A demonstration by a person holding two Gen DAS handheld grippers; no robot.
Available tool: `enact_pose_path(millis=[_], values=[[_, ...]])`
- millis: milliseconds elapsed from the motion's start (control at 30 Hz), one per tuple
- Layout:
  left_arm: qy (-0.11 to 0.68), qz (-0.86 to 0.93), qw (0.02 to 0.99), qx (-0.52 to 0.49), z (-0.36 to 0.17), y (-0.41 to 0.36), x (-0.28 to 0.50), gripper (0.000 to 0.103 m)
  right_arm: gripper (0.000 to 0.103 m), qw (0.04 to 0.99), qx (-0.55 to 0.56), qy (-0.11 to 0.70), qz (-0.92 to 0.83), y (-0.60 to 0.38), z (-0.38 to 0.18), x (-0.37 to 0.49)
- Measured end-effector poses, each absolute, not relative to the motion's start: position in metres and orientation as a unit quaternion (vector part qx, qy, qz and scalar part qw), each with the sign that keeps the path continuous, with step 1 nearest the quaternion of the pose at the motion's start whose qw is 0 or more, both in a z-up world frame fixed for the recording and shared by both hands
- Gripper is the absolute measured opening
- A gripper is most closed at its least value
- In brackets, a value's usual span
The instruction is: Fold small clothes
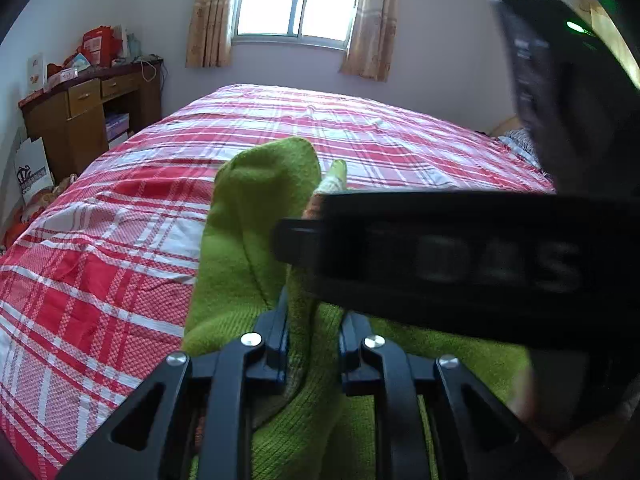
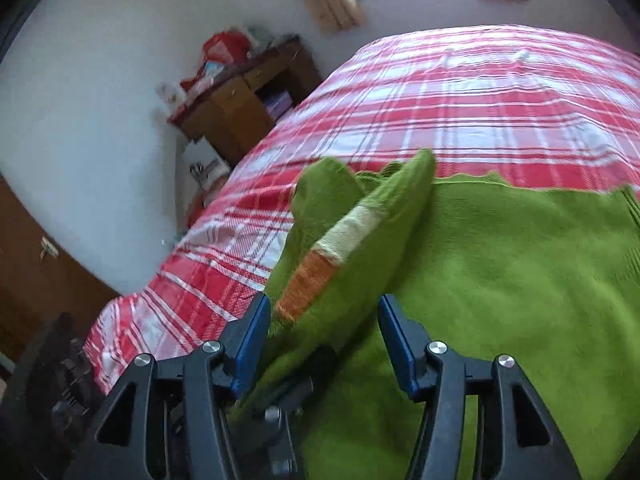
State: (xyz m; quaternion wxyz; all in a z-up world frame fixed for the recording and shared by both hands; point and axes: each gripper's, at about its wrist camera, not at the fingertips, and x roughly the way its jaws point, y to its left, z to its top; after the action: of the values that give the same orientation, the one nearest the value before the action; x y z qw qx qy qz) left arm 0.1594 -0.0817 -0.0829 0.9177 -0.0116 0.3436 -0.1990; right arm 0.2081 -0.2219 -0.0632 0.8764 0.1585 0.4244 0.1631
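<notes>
— So, where does the bright green knitted garment (image 2: pixel 500 264) sit for you right now?

— Mostly spread flat on the red-and-white plaid bed cover (image 2: pixel 460 92), out ahead and to the right of your right gripper (image 2: pixel 324 320). One part of it, the sleeve-like piece with an orange and a cream band (image 2: pixel 340 248), stands up off the bed and runs forward between your right jaws.

— Are those jaws holding it?

— No. They stand apart, the blue pads (image 2: pixel 250 344) clear of the knit on both sides, so the fabric just passes through the gap. Your left gripper (image 1: pixel 312 344) does the holding: its jaws are nearly together, clamped on a ridge of the green knit, and the cloth rises straight ahead of them in a hump.

— Why does it stand up like that?

— Likely because you pinch it from below and lift; the knit is soft, so whatever is unsupported drapes off each side of your jaws.

— And the black bar crossing my left view?

— That is the right gripper's body (image 1: pixel 460 264), just ahead of your left jaws, blurred. The two tools are close, so mind the clearance.
</notes>
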Motion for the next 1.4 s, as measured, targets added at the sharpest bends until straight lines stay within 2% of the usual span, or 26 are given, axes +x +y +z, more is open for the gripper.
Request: enact_pose_path(millis=[167,200,233,300,667,833,1000,1400], values=[[0.344,-0.198,0.918,-0.011,-0.083,-0.083,0.159,0.018,0.057,0.874,0.129,0.442,0.158,-0.213,-0.071,0.231],[0.345,-0.197,0.918,-0.01,-0.083,-0.084,0.159,0.019,0.053,0.875,0.118,0.446,0.147,-0.213,-0.075,0.232],[0.346,-0.198,0.917,-0.01,-0.083,-0.085,0.159,0.019,0.04,0.876,0.108,0.449,0.14,-0.213,-0.078,0.233],[0.348,-0.2,0.916,-0.012,-0.084,-0.085,0.159,0.019,0.038,0.878,0.108,0.444,0.14,-0.214,-0.079,0.231],[0.348,-0.199,0.916,-0.01,-0.085,-0.086,0.165,0.02,0.036,0.89,0.115,0.422,0.13,-0.22,-0.086,0.235],[0.346,-0.206,0.915,-0.017,-0.086,-0.083,0.164,0.02,0.021,0.902,0.089,0.405,0.123,-0.213,-0.079,0.226],[0.345,-0.216,0.912,-0.043,-0.084,-0.074,0.16,0.019,0.017,0.902,0.1,0.4,0.131,-0.217,-0.073,0.219],[0.342,-0.216,0.915,-0.006,-0.067,-0.114,0.13,0.017,0.016,0.898,0.129,0.397,0.136,-0.263,-0.061,0.189]])
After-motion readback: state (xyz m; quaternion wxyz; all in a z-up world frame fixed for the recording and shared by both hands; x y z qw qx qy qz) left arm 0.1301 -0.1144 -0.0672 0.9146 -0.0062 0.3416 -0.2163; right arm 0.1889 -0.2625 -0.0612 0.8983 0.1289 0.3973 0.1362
